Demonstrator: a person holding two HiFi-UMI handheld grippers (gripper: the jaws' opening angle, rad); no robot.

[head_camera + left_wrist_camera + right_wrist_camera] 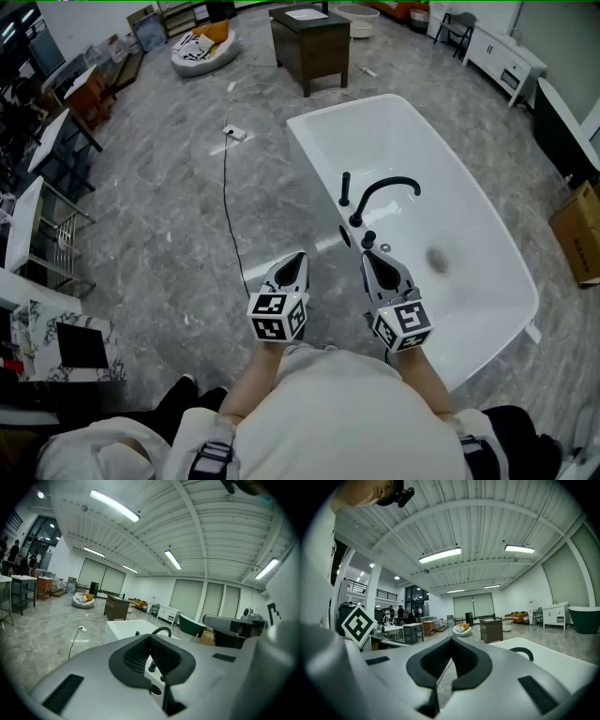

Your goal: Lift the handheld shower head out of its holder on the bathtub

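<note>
The white bathtub [487,234] stands ahead and to the right of me. On its near rim stand a black curved faucet [384,187], a slim black handheld shower head [345,188] upright in its holder, and a black knob [368,239]. My left gripper [298,257] hovers over the floor just left of the tub, shut and holding nothing. My right gripper [367,255] sits over the tub rim just short of the knob, shut as well and empty. In the left gripper view the gripper [150,637] points at the faucet [161,630] and shower head [137,633]. The right gripper [451,640] looks past the faucet [522,652].
A black cable [228,202] runs across the grey floor to a power strip [234,133]. A dark wooden cabinet [311,42] stands beyond the tub and a cardboard box [581,234] to its right. Tables and chairs [47,178] line the left side.
</note>
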